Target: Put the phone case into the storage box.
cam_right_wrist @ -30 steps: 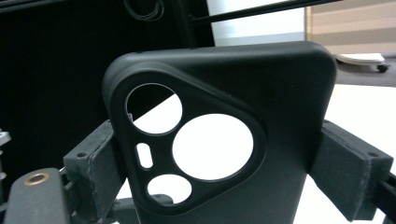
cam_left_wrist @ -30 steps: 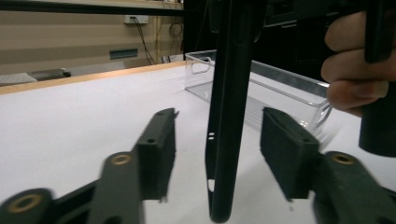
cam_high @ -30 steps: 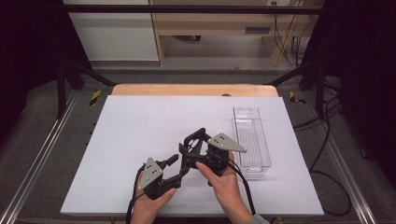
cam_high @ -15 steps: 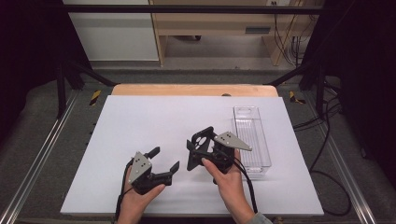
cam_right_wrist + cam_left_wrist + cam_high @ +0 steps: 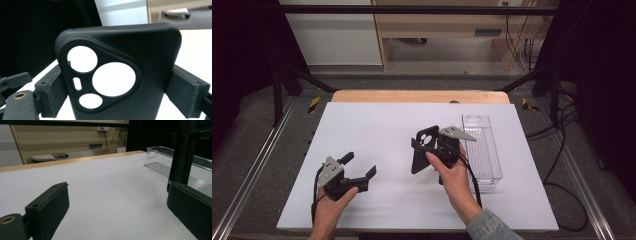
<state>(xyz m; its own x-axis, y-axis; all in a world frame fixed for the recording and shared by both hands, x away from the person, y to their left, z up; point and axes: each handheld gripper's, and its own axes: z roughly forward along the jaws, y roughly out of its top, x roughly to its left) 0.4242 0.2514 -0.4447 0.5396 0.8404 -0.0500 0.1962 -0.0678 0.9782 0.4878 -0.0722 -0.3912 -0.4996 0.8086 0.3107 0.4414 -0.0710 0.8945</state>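
A black phone case with a three-cornered camera cut-out stands upright above the white table top, right of centre. My right gripper is shut on it; in the right gripper view both pads press the sides of the case. My left gripper sits low at the front left, well apart from the case. Its jaws have just been opening and nothing lies between them. In the left gripper view the case rises at the far right.
A clear plastic tray lies lengthwise on the table just right of my right hand, also visible in the left gripper view as the clear plastic tray. A wooden edge runs along the table's far side. Cables trail on the floor at the right.
My left gripper has opened, let go of the case and drawn away to the front left. The right gripper has carried the case a little to the right.
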